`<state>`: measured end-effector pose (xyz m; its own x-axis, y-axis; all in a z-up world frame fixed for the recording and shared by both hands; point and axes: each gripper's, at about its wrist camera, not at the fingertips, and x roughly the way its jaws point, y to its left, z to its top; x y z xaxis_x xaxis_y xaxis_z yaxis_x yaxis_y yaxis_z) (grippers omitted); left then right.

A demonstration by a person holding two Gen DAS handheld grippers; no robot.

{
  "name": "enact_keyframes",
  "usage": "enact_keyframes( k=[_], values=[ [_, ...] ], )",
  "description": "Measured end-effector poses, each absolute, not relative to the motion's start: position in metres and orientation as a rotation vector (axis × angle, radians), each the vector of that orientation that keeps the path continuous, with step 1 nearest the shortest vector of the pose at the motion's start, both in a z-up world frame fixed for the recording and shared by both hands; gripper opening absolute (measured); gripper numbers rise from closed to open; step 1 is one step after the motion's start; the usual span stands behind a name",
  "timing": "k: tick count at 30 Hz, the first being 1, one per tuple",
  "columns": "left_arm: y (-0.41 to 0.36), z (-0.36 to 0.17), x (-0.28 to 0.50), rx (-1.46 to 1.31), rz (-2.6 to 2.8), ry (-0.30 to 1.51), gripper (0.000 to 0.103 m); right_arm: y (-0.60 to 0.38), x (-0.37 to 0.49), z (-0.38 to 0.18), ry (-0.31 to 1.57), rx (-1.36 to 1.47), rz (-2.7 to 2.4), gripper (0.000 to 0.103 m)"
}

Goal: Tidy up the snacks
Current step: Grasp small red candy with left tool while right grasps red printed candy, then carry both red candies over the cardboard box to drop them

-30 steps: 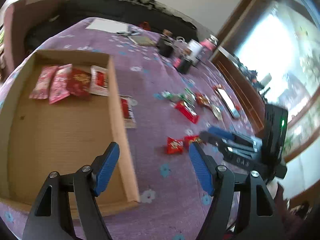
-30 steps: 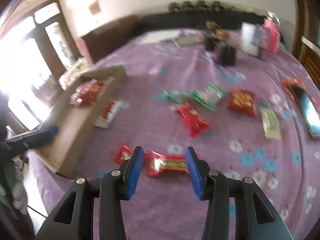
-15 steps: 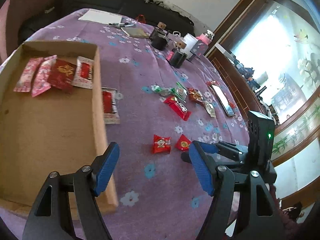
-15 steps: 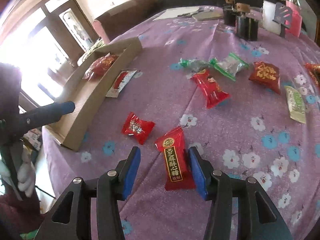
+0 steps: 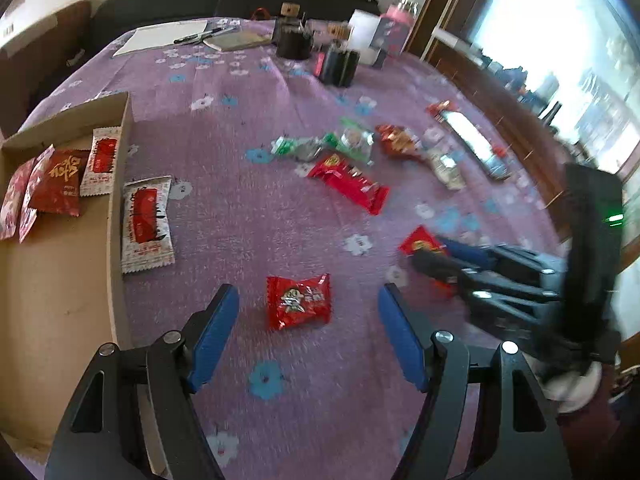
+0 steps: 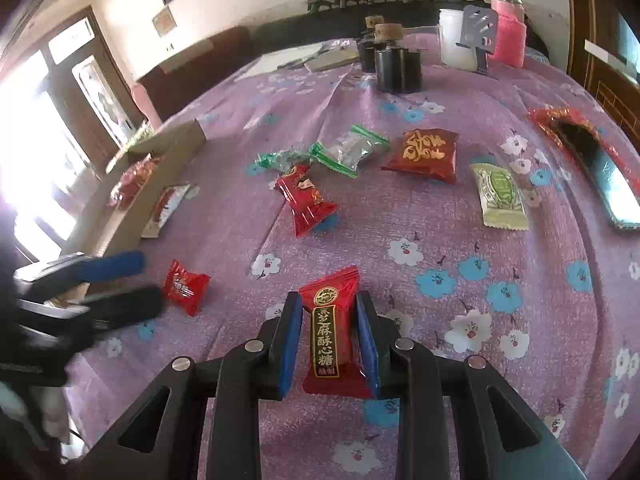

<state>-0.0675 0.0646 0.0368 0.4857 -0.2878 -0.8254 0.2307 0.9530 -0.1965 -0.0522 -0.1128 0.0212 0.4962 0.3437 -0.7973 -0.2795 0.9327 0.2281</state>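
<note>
Right gripper (image 6: pixel 329 336): your jaws have just closed onto the long red candy (image 6: pixel 331 334) (pads hugging both sides), so it looks box-ready.
Left gripper (image 5: pixel 308 336): still wide apart, now over the small red packet (image 5: pixel 299 301).

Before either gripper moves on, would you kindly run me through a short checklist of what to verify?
1. Right gripper jaws, just closing, astride the red sesame candy: ok.
2. Pads firmly pressing it: cannot tell.
3. Left gripper open, lined up with the small red candy: ok.
4. That candy gripped: not ok.
5. Free floor in the cardboard box: ok.
6. The two grippers apart: ok.
</note>
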Motion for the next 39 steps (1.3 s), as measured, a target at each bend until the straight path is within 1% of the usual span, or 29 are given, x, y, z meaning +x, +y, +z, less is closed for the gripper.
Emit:
enact_keyframes(
  k=[4, 6, 7, 8, 9, 10, 17, 24, 27, 31, 39],
  values=[
    [0.056, 0.024, -0.063, -0.008, -0.289, 1.032, 0.072, -0.111, -0.055, 0.022, 0.959, 0.051, 0.375, 0.029],
    [0.054, 0.022, -0.064, 0.023, -0.275, 1.008, 0.071, -0.110, -0.058, 0.022, 0.950, 0.034, 0.370, 0.029],
    [0.052, 0.021, -0.064, 0.036, -0.270, 1.004, 0.064, -0.109, -0.058, 0.022, 0.947, 0.028, 0.368, 0.030],
    [0.051, 0.021, -0.065, 0.059, -0.254, 0.988, 0.054, -0.108, -0.059, 0.022, 0.945, 0.027, 0.368, 0.030],
    [0.049, 0.022, -0.066, 0.097, -0.230, 0.973, 0.030, -0.108, -0.059, 0.022, 0.942, 0.025, 0.367, 0.030],
    [0.048, 0.022, -0.067, 0.115, -0.218, 0.968, 0.026, -0.107, -0.059, 0.021, 0.941, 0.024, 0.366, 0.030],
    [0.067, 0.029, -0.069, -0.015, -0.237, 0.971, 0.026, -0.107, -0.061, 0.021, 0.929, 0.027, 0.350, 0.027],
    [0.106, 0.060, -0.083, -0.182, -0.273, 0.917, 0.026, -0.110, -0.063, 0.027, 0.908, 0.030, 0.313, 0.027],
    [0.127, 0.073, -0.087, -0.197, -0.233, 0.883, 0.026, -0.105, -0.067, 0.036, 0.898, 0.045, 0.321, 0.027],
    [0.159, 0.077, -0.086, -0.230, -0.163, 0.857, 0.026, -0.082, -0.067, 0.052, 0.879, 0.010, 0.353, 0.027],
    [0.227, 0.065, -0.078, -0.290, -0.031, 0.874, 0.026, -0.008, -0.058, 0.081, 0.858, -0.049, 0.470, 0.027]
  ],
)
